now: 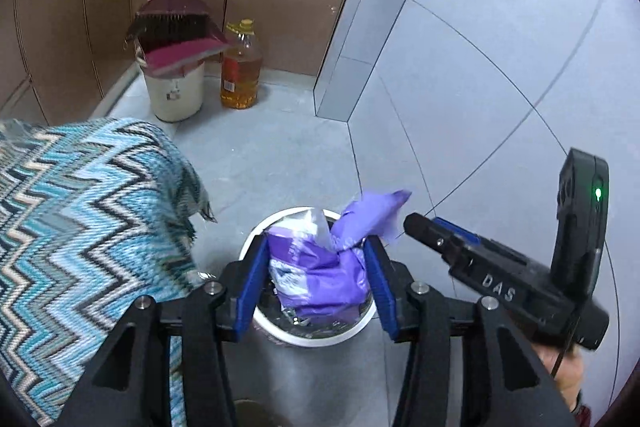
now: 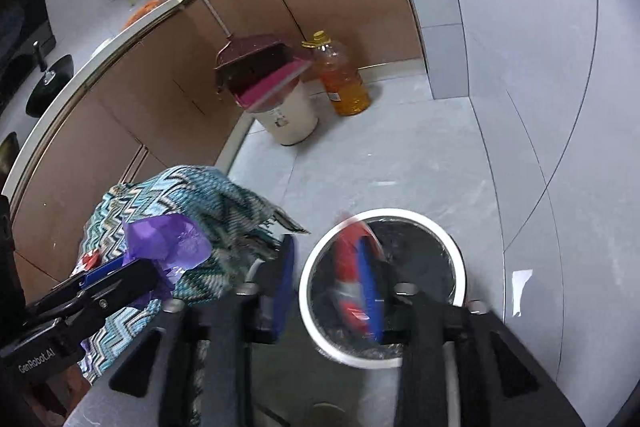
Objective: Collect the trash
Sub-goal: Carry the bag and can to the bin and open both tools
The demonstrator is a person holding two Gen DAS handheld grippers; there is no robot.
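Observation:
My left gripper (image 1: pixel 316 275) holds a crumpled purple plastic wrapper (image 1: pixel 320 263) between its blue pads, right above a round white-rimmed trash bin (image 1: pixel 316 337) on the floor. In the right wrist view the same purple wrapper (image 2: pixel 168 243) shows at the left, over the patterned cloth. My right gripper (image 2: pixel 332 291) is open over the bin (image 2: pixel 384 283); a red and blue packet (image 2: pixel 354 275) is blurred between the jaws, leaning into the bin against the right pad. I cannot tell if the pads touch it.
A table with a blue zigzag cloth (image 1: pixel 80 227) stands left of the bin. A cream bucket (image 1: pixel 174 91) with a maroon dustpan and broom, and an oil bottle (image 1: pixel 240 67), stand by brown cabinets. A white paper scrap (image 2: pixel 522 291) lies on the floor.

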